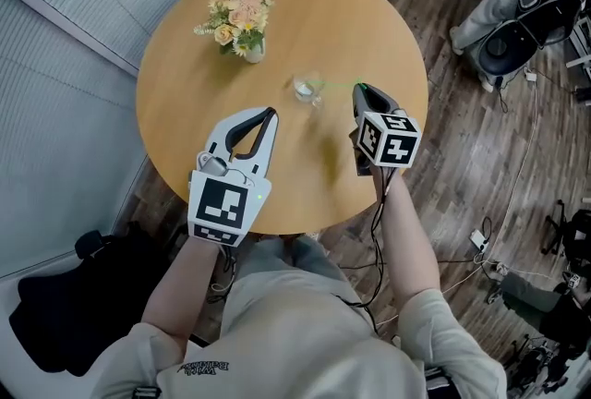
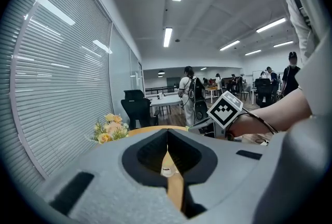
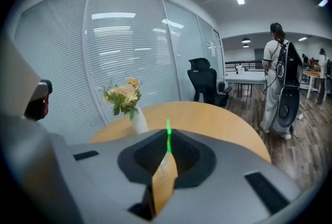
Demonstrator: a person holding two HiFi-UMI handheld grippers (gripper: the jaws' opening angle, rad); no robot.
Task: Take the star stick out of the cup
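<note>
Head view, centre of frame: my right gripper [image 1: 358, 90] is pressed together on the thin green star stick [image 1: 339, 85]. The stick slants left to the glass cup [image 1: 305, 91] on the round wooden table [image 1: 185, 83]. At lower left, my left gripper [image 1: 270, 112] has its 2 jaws together on nothing. A flower vase [image 1: 242, 28] stands at upper left.

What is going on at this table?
A person stands over a round table with a handheld gripper in each hand. The right claw is shut on the thin green star stick, whose far end appears to sit in the clear cup, so it is not out yet. The left claw is shut and empty, just short of the cup. A vase of flowers stands further back.
</note>
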